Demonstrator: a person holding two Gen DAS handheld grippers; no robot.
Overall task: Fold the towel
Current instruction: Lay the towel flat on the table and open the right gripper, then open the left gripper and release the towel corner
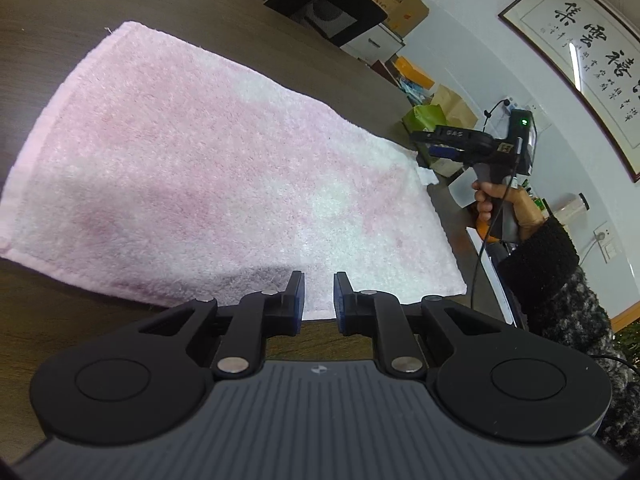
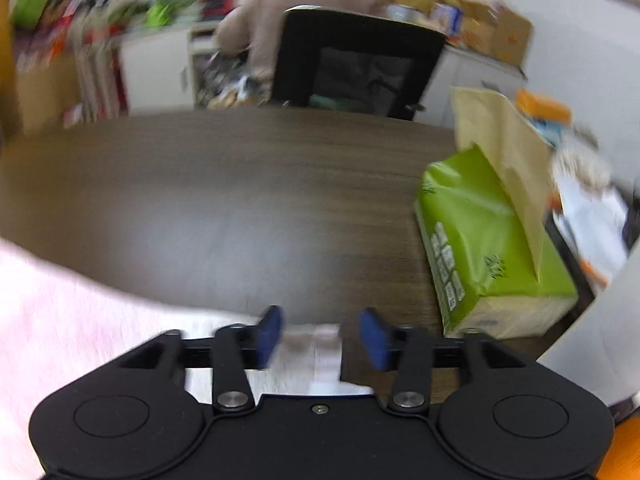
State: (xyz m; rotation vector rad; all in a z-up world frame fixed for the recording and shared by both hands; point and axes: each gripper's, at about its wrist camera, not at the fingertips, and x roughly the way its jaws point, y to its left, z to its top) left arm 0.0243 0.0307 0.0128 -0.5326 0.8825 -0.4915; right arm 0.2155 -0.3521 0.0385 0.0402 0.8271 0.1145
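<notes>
**Towel flat on the table, both grippers at its near edge**

The pink-and-white terry towel lies spread on the dark wood-grain table, stretching ahead of the left gripper and off to its left. That gripper's jaws stand a narrow gap apart at the towel's near hem, with a strip of hem showing in the gap; the blue pads do not look pressed on it. The right gripper, held in a hand, is at the towel's right end; its jaws stand apart over the white corner, gripping nothing.

This looks like the pause between folds or before the first one. Next, each gripper would need to pinch a near corner, lift, and carry it over to the far edge, keeping the two level so the hems meet.

A green tissue pack sits ahead and right of the right gripper; its print is too blurred to read. A framed calligraphy scroll hangs on the wall, with large brush characters that I cannot read reliably.
</notes>
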